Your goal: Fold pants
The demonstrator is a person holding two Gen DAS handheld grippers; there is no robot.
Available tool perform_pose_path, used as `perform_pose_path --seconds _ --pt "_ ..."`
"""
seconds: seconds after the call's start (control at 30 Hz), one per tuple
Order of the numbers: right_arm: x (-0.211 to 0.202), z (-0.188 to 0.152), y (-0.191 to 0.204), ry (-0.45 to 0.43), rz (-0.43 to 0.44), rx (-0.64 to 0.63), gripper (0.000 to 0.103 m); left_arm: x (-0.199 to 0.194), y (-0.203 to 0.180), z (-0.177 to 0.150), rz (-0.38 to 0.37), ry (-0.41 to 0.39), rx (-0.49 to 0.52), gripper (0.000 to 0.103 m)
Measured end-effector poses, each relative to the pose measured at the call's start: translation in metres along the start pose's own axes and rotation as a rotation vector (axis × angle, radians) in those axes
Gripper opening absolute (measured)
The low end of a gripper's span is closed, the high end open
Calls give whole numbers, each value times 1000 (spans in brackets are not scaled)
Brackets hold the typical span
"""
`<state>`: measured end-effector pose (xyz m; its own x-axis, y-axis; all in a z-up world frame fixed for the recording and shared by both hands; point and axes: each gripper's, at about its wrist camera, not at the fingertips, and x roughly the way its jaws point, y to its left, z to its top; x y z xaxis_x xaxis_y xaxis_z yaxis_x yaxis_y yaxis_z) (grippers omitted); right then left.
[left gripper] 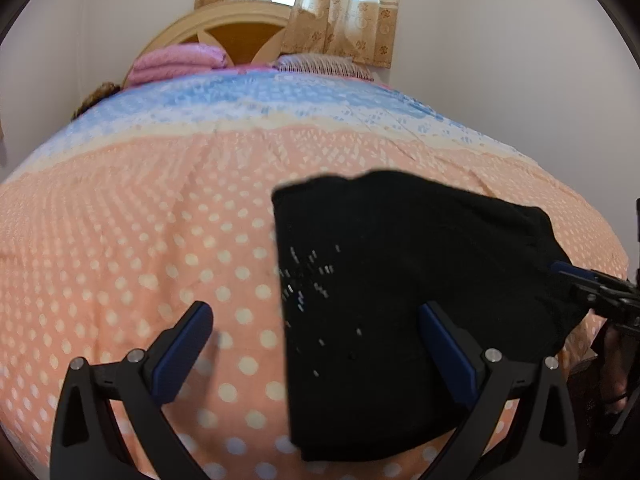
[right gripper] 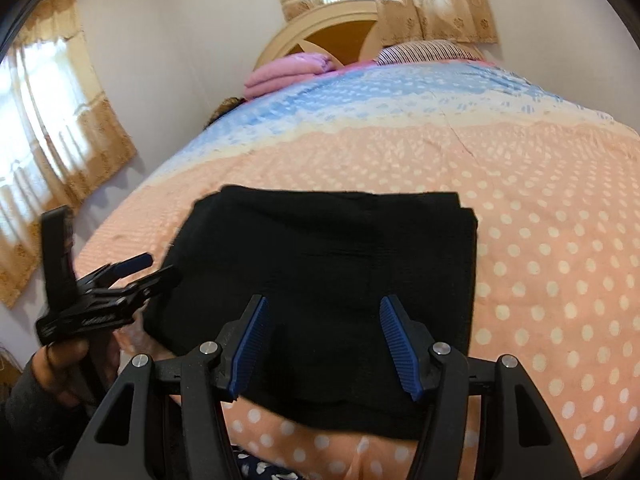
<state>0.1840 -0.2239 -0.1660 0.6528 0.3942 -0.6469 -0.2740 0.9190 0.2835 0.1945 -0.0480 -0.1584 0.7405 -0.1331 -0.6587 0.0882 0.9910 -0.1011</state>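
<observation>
On bedspread (right gripper: 540, 184), folded pants (right gripper: 328, 256)

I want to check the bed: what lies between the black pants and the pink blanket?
Only bare bedspread lies between the pants and the pink blanket, as the right wrist view shows.

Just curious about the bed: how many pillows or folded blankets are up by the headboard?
2: a folded pink blanket left, a striped pillow right. More may be hidden.

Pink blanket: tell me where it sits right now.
The folded pink blanket lies at the head of the bed, against the headboard, left of the striped pillow in both views, far beyond the black pants.
</observation>
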Motion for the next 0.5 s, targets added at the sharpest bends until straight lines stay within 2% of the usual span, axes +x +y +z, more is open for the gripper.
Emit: perform_pose_path --seconds 0.07,0.13,0.27,0.37,0.5 --pt "-12 3 -3 -50 -12 5 60 -6 10 7 13 -38 -16 103" --pt "-16 8 -15 -69 -27 37 60 -4 21 11 -11 -37 -50 103" --pt "-1 11 -43 -16 -53 145 60 21 43 18 -80 36 -144 103" --pt "11 7 -56 28 -49 197 61 32 49 19 -131 56 -206 103" --pt "17 6 -68 25 -29 249 61 40 43 22 -169 50 -208 103"
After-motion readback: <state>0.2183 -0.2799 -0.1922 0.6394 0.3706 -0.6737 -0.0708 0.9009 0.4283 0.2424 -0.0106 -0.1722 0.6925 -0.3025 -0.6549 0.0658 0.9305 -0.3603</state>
